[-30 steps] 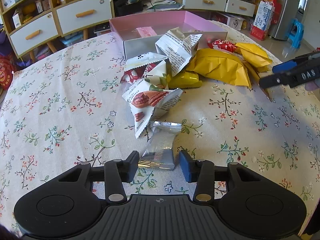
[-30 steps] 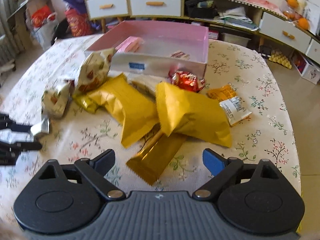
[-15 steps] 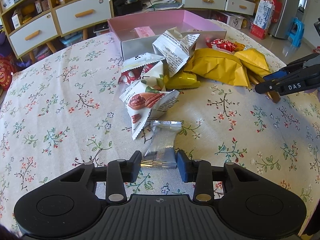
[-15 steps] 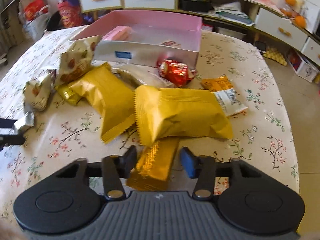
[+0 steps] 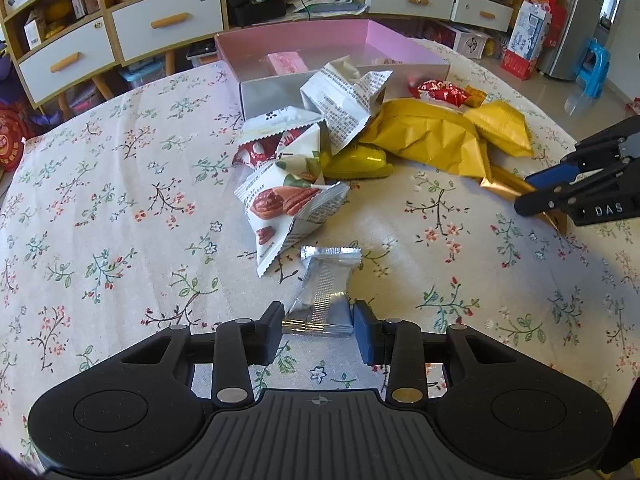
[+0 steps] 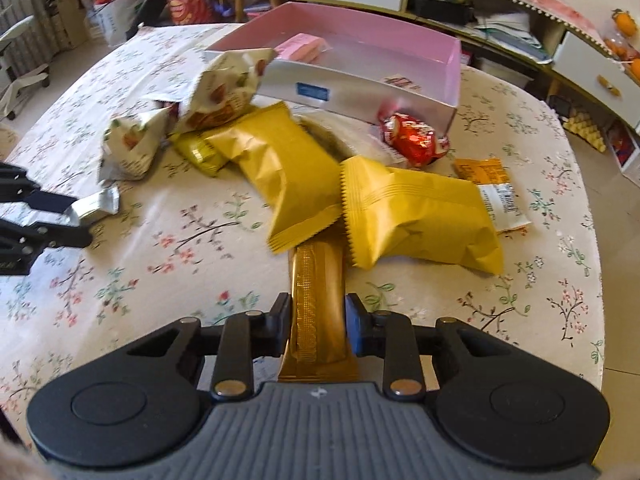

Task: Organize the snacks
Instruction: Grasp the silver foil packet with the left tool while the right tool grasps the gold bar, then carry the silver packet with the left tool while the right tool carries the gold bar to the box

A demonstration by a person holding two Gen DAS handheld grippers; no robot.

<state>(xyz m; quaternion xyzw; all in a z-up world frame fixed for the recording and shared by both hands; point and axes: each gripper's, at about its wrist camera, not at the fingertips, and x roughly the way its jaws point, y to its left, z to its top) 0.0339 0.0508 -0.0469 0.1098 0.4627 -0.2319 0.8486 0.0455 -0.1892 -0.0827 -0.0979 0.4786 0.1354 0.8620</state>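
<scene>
My left gripper (image 5: 318, 326) is shut on a silver snack packet (image 5: 324, 292) at the near end of the snack pile; the packet also shows in the right wrist view (image 6: 96, 206). My right gripper (image 6: 316, 320) is shut on a long gold bar packet (image 6: 318, 296), whose far end lies under two yellow bags (image 6: 416, 216). The right gripper also shows at the right of the left wrist view (image 5: 532, 192). A pink open box (image 5: 320, 56) stands beyond the pile with a pink packet (image 5: 286, 62) inside.
White nut-print packets (image 5: 288, 204), a small yellow packet (image 5: 356, 160), a red wrapped snack (image 6: 412, 138) and an orange packet (image 6: 486, 172) lie on the floral tablecloth (image 5: 100, 200). Drawer cabinets stand behind the table. The table edge drops off on the right (image 6: 592, 240).
Both grippers closed: the left onto the silver packet, the right moved forward and shut onto the gold bar packet.
</scene>
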